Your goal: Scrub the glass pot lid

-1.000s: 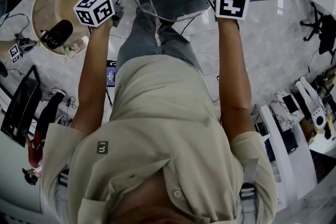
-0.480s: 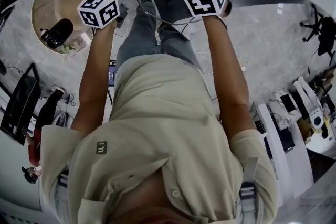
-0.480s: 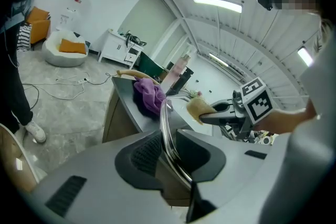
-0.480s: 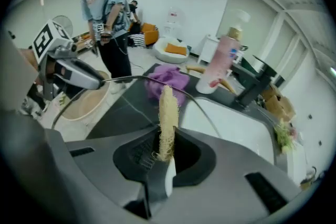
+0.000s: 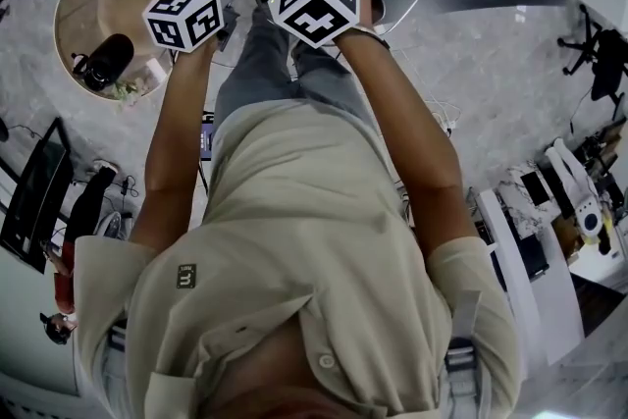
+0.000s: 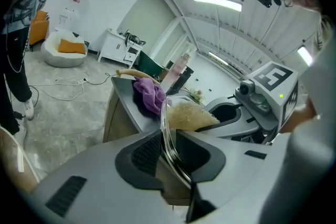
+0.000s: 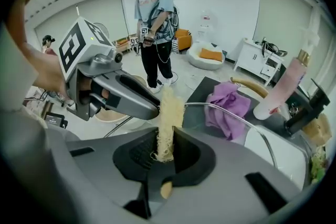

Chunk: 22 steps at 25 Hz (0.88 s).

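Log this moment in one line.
left tongs: just closing, clamped on lid rim | right tongs: clamp loofah | loofah: at lid rim

The left tool (image 6: 169,150) and the right tool (image 7: 165,145) are matte grey, with black ribbed pads (image 6: 144,152). Each bears a white cube (image 5: 183,17) printed with black square markers. The round clear glass pot lid (image 6: 166,123) is colourless with a silvery metal rim. The fibrous loofah scrubber (image 7: 169,113) is pale straw yellow. The crumpled cloth (image 7: 227,105) is purple, the worktop (image 6: 125,98) dark grey, the tall bottle (image 7: 290,86) pink. The floor (image 5: 510,103) is grey-white and marbled. The person's shirt (image 5: 294,260) is plain beige.
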Each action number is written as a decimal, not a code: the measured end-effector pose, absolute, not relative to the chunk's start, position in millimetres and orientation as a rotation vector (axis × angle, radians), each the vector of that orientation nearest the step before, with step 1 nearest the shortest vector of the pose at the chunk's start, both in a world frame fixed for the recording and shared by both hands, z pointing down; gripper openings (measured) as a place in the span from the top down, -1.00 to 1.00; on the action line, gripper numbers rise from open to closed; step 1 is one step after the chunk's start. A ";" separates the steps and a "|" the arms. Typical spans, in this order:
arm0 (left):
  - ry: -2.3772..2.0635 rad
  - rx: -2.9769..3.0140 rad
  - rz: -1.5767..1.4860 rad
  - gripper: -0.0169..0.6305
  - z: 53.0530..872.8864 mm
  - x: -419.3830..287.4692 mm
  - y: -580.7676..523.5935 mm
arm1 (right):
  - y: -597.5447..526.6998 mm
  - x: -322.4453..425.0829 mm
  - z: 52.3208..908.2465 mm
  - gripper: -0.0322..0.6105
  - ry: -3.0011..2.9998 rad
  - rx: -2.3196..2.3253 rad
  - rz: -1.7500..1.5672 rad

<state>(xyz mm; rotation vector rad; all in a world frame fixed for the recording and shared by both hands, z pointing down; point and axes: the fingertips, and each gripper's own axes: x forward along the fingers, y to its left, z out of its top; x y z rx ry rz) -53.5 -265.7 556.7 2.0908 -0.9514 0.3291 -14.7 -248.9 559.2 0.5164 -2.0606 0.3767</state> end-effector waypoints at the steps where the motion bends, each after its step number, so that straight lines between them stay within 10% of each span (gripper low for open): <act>1: -0.952 2.094 0.333 0.65 556.6 -53.2 -266.1 | -250.3 -12.7 558.5 0.75 -2.064 0.519 0.378; 22: -0.973 2.095 0.366 0.65 553.9 -54.9 -263.2 | -310.2 198.3 540.3 0.75 -1.751 0.989 0.395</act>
